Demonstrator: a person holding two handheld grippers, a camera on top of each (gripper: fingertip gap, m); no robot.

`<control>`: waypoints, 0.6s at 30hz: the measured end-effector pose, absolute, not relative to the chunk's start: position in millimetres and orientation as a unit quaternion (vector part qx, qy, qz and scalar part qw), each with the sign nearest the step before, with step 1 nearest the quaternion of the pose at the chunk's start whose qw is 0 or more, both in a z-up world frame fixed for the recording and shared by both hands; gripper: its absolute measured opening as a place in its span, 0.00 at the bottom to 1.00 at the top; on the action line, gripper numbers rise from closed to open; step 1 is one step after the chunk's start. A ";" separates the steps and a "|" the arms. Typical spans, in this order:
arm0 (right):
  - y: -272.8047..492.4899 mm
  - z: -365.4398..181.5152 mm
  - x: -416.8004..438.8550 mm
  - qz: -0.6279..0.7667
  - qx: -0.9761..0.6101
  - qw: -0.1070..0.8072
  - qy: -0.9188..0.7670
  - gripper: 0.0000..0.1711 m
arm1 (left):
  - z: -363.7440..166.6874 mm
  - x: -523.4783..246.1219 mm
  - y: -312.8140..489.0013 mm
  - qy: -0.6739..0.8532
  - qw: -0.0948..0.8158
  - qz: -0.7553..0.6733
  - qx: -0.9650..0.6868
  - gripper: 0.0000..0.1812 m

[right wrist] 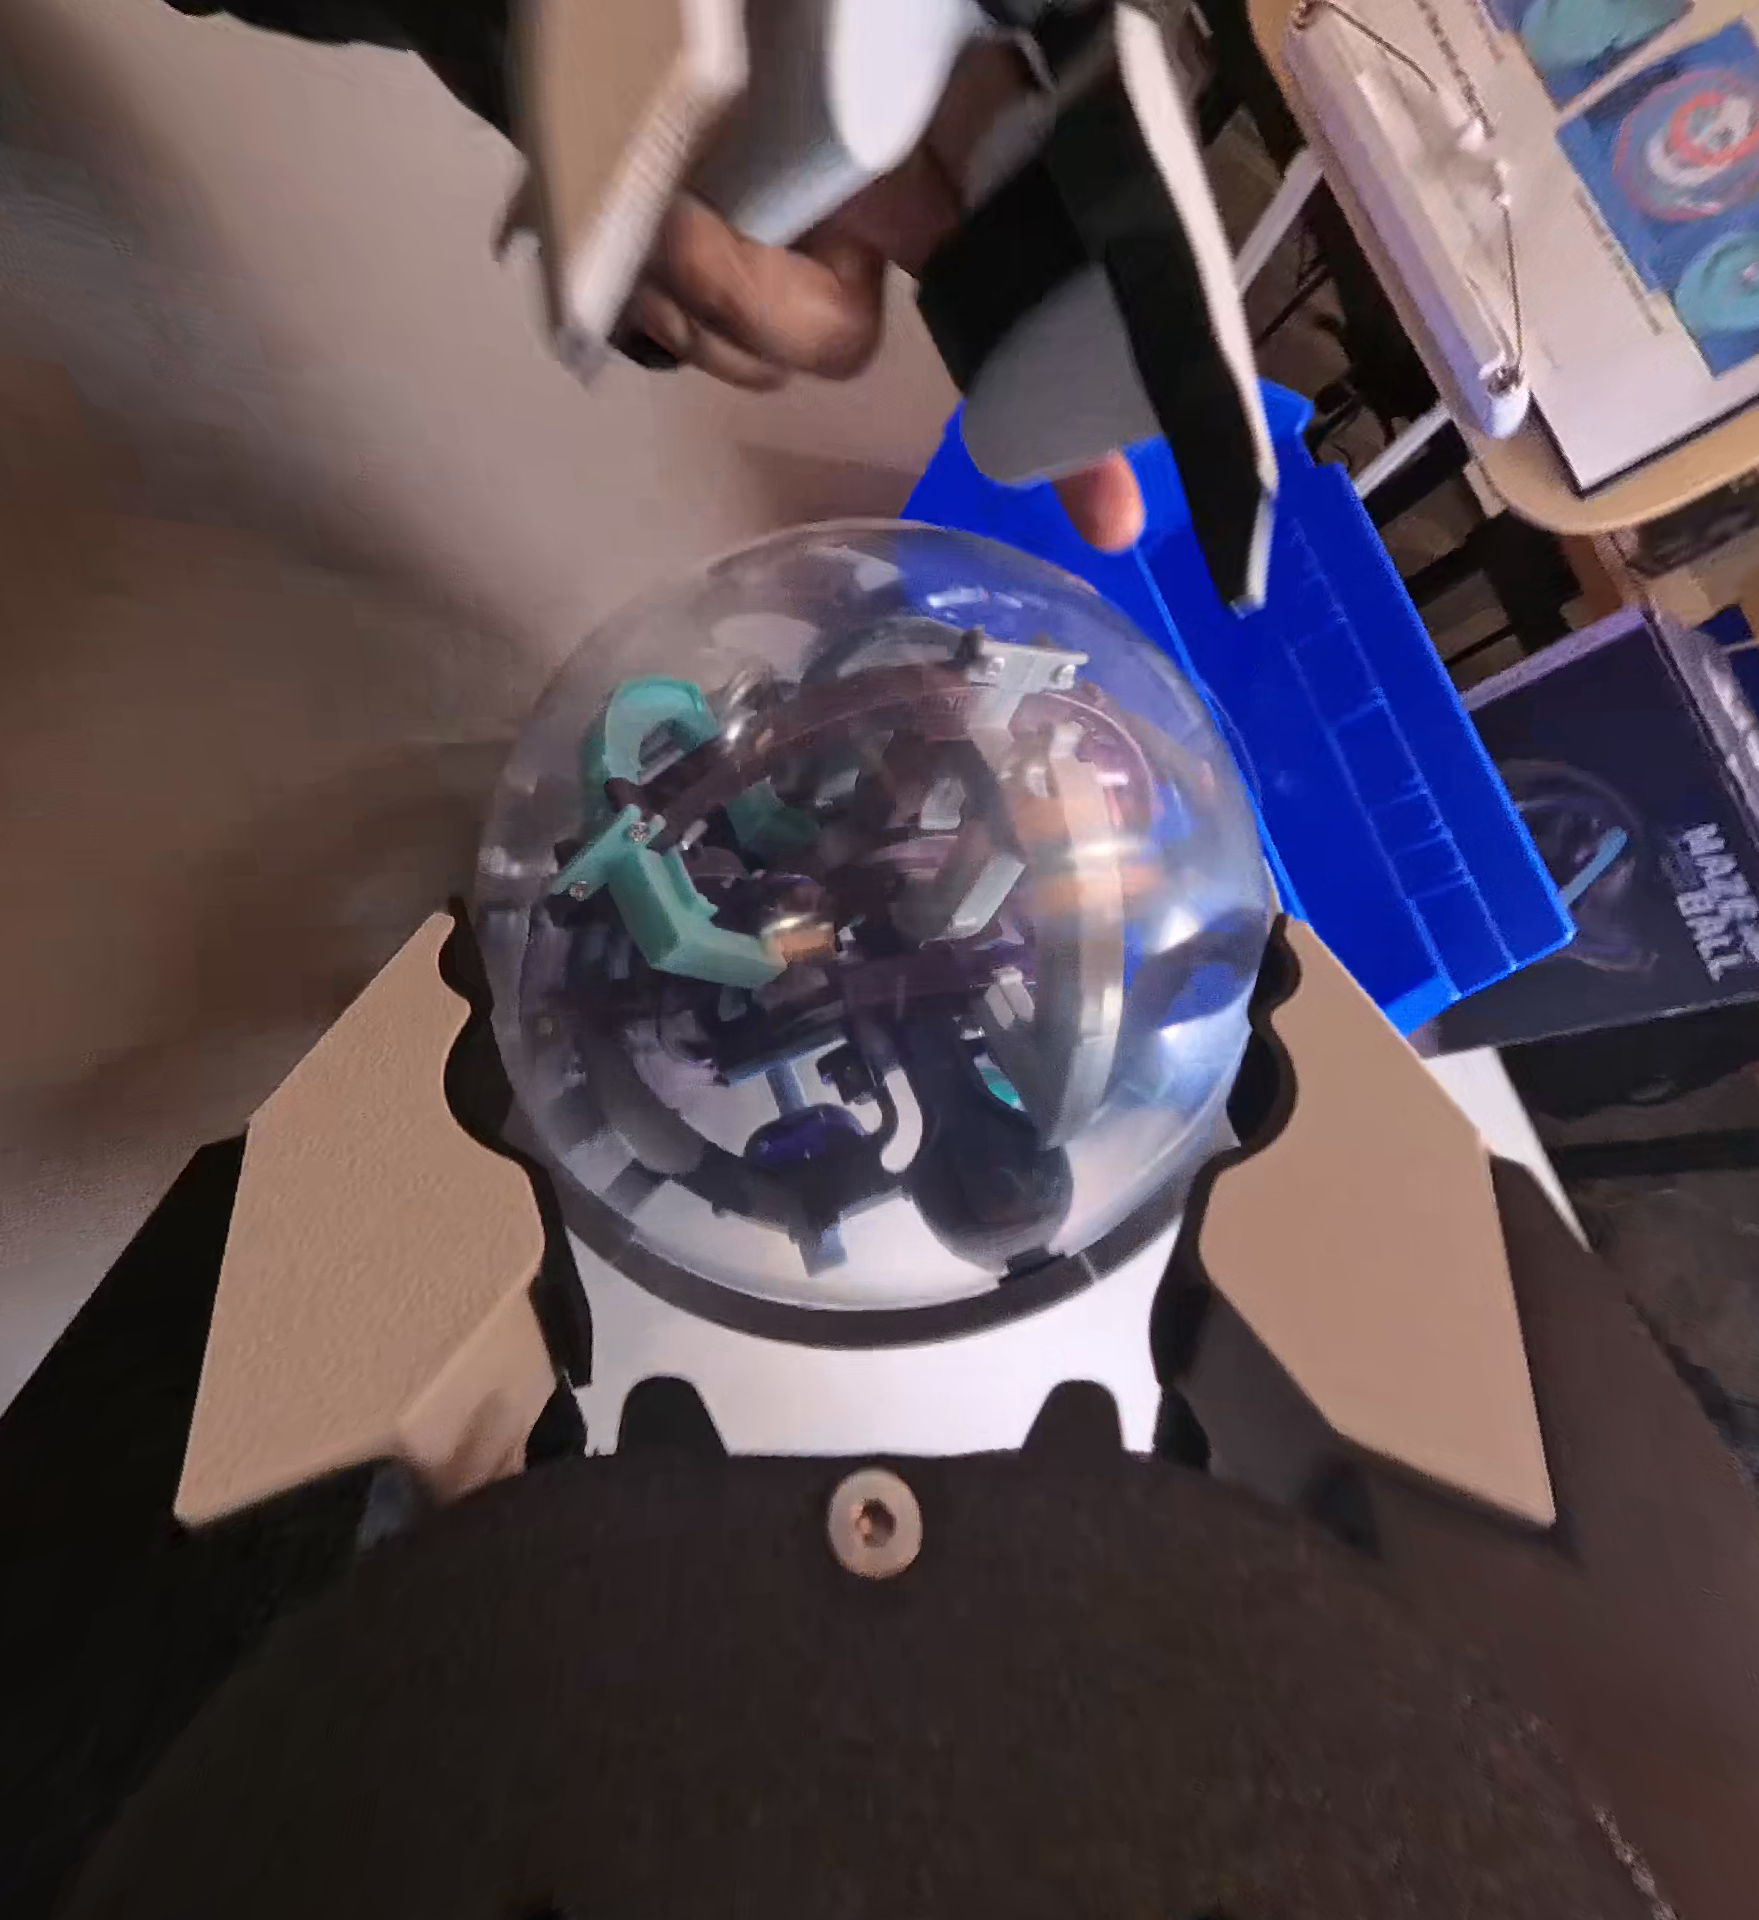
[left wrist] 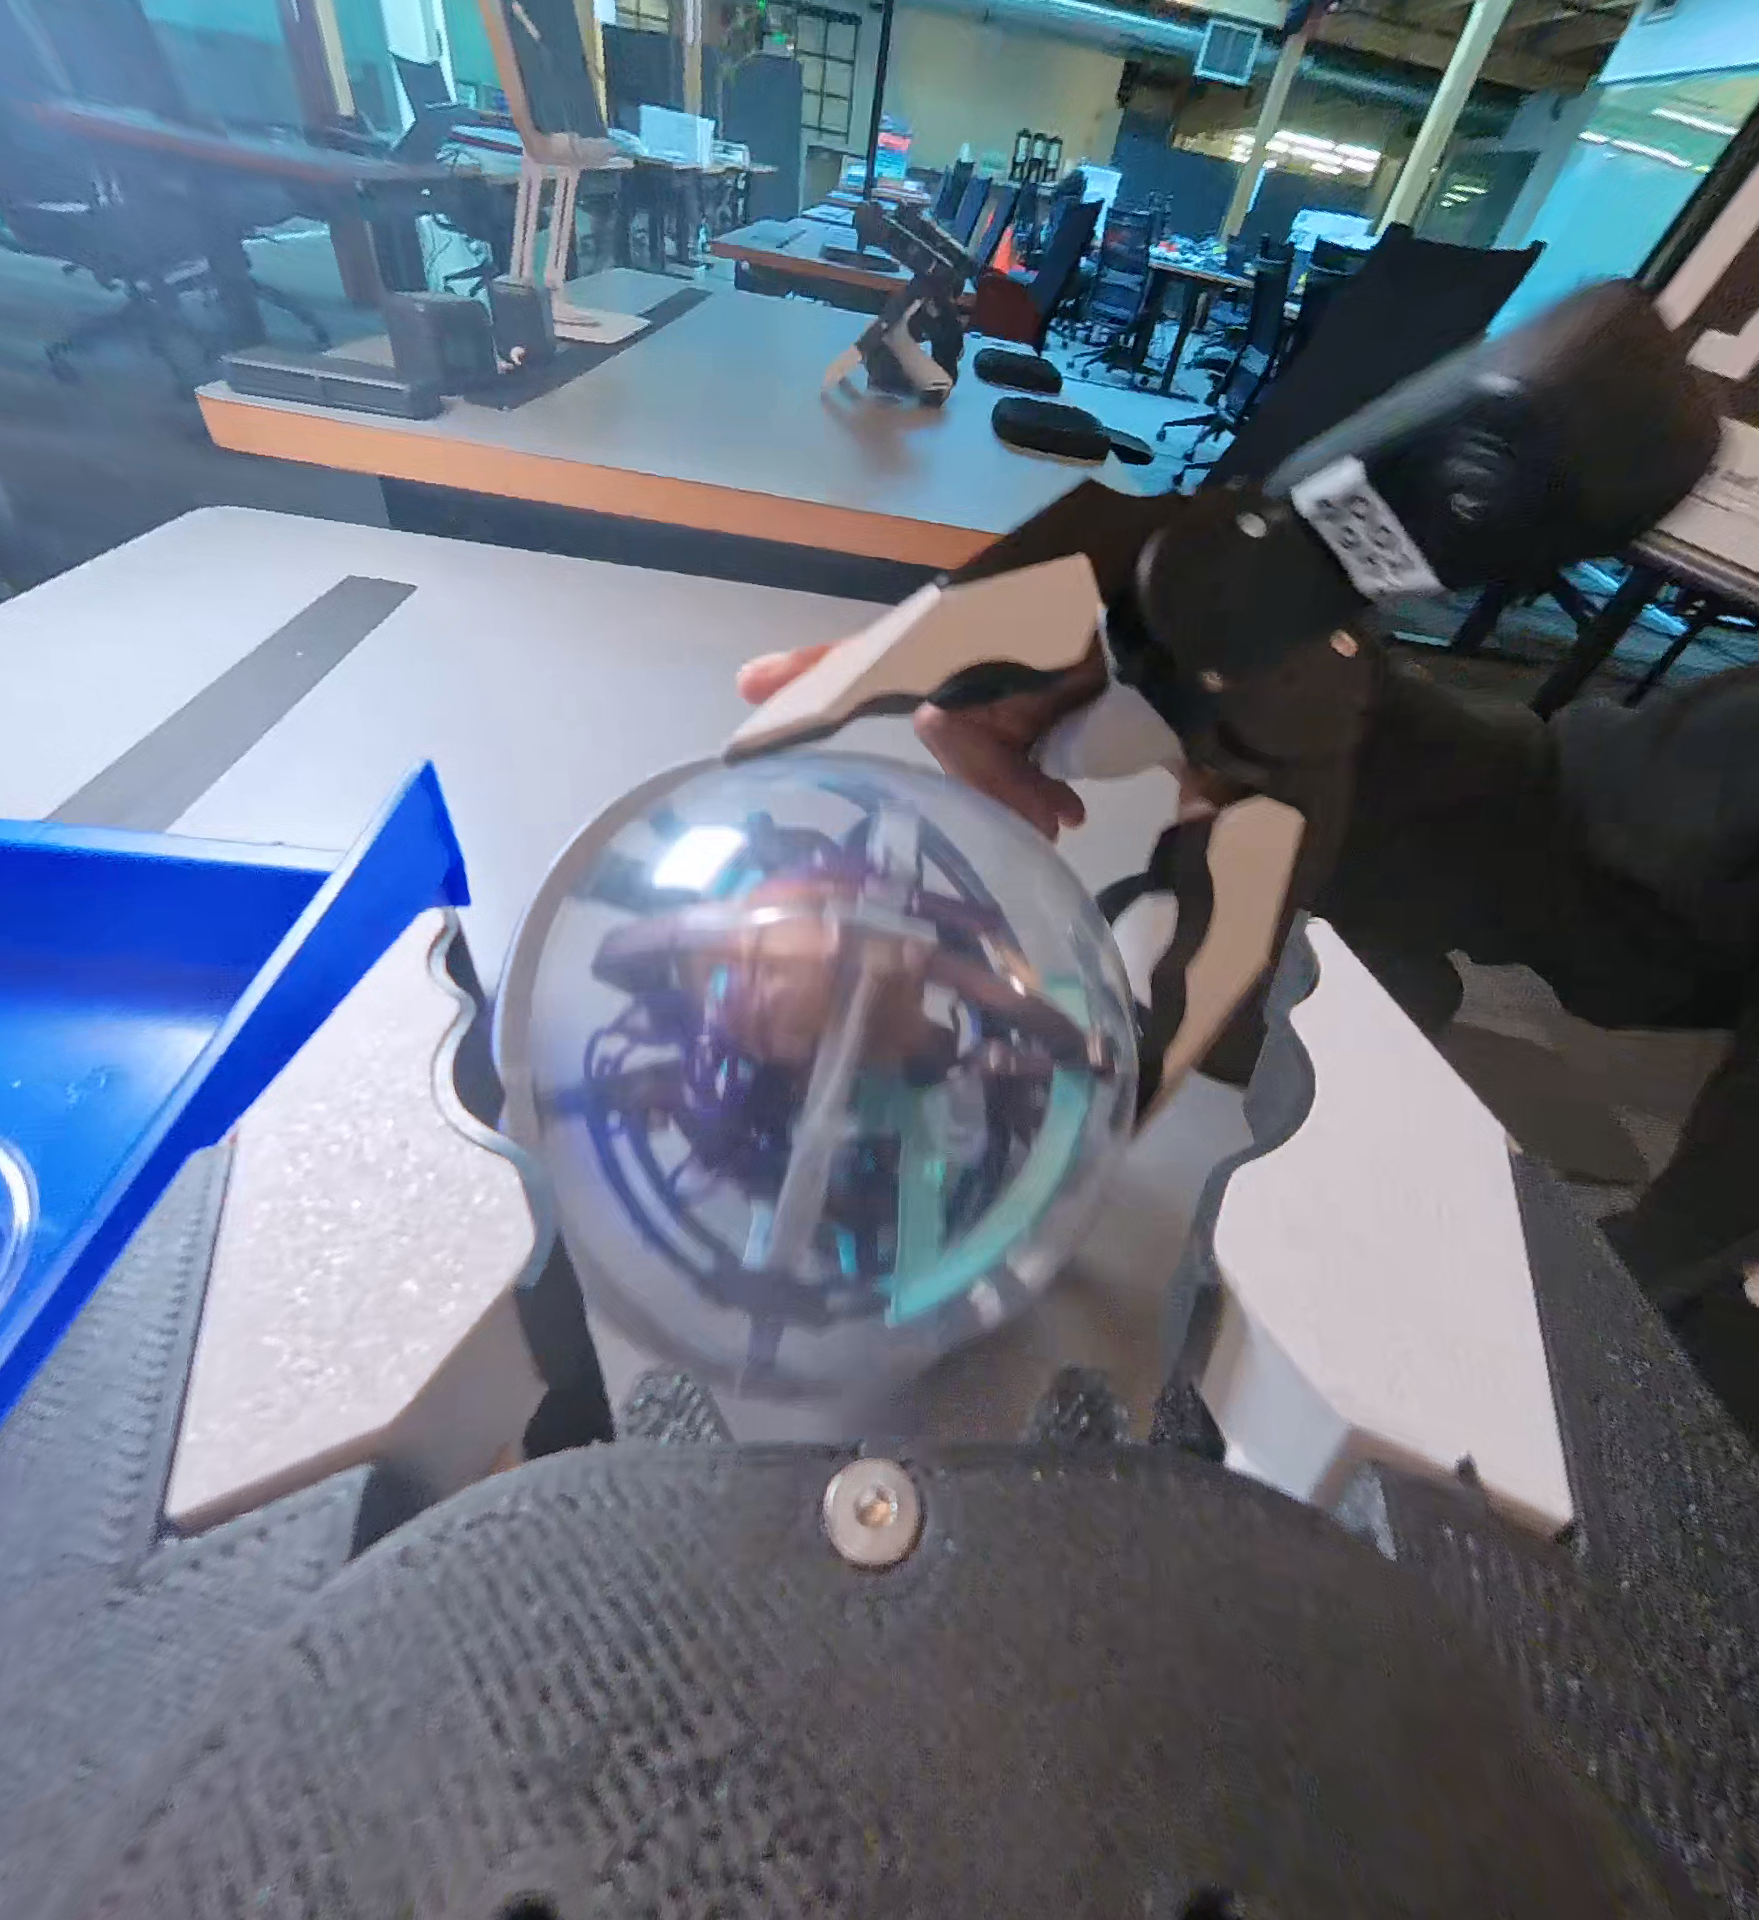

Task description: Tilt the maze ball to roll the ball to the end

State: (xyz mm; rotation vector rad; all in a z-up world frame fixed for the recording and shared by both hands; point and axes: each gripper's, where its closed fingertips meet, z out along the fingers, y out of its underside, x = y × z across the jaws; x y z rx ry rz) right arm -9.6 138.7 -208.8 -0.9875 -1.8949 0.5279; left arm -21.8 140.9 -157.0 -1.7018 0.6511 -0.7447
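Left hand-held gripper has its jaws spread wide with the maze ball cradled between them, and the right hand-held gripper does the same from the opposite side, so the sphere's pinned between both pairs, up off the surface. Blue bin sits at 9 o'clock in the left wrist view. Shell looks like hard, slick clear plastic, probably light but easy to squirt out, so I'd grip at the widest girth. Can't spot the little ball inside; it's too blurry.
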 end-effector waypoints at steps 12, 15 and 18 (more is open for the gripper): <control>162.7 -252.3 5.3 0.394 -0.505 0.345 -0.686 0.80 | -268.7 -31.6 129.4 0.327 0.460 -0.261 -0.783 0.79; 158.9 -254.1 -0.7 0.396 -0.506 0.343 -0.686 0.81 | -268.5 -34.8 129.7 0.327 0.470 -0.261 -0.777 0.80; 157.7 -257.4 -4.5 0.381 -0.507 0.347 -0.691 0.82 | -265.9 -39.1 127.5 0.318 0.484 -0.270 -0.769 0.79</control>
